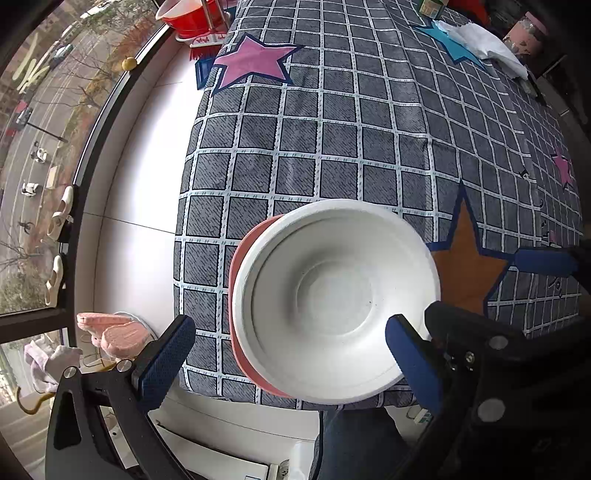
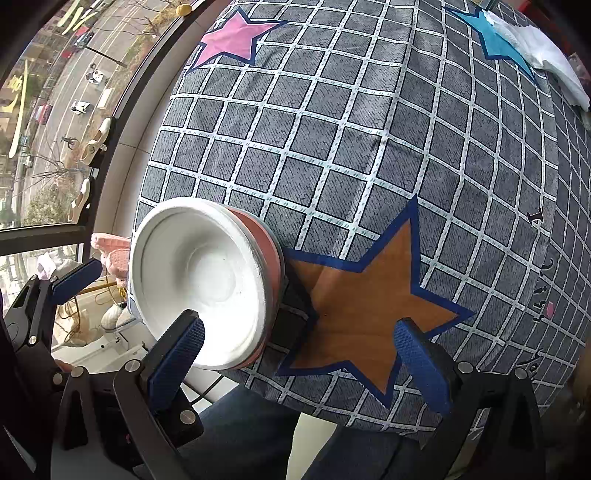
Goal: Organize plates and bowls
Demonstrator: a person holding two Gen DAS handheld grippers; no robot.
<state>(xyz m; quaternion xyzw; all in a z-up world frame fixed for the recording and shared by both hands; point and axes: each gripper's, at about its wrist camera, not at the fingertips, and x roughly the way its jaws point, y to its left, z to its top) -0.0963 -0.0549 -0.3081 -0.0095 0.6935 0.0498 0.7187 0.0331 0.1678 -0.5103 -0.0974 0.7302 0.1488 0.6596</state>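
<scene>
White foam bowl (image 1: 334,302) nested in a salmon-pink plastic bowl (image 1: 236,280) at the near edge of the bed.

Both the left claw (image 1: 291,354) and the right claw (image 2: 299,362) are seen spread wide and nothing is gripped. The foam bowl is judged light and easy to dent, so its rim (image 2: 255,295) is best pinched gently; the checked grey cover (image 2: 332,147) beneath is soft.

A lived-in home, likely a bedroom or sitting room high above a street. A soft grid-patterned cover (image 1: 351,122) with coloured stars spreads over a bed or table (hard to tell which). Pink slippers (image 1: 114,332) lie on the pale floor, shoes (image 1: 61,214) sit by a big window (image 1: 40,110), and a red basin (image 1: 192,18) stands nearby.
</scene>
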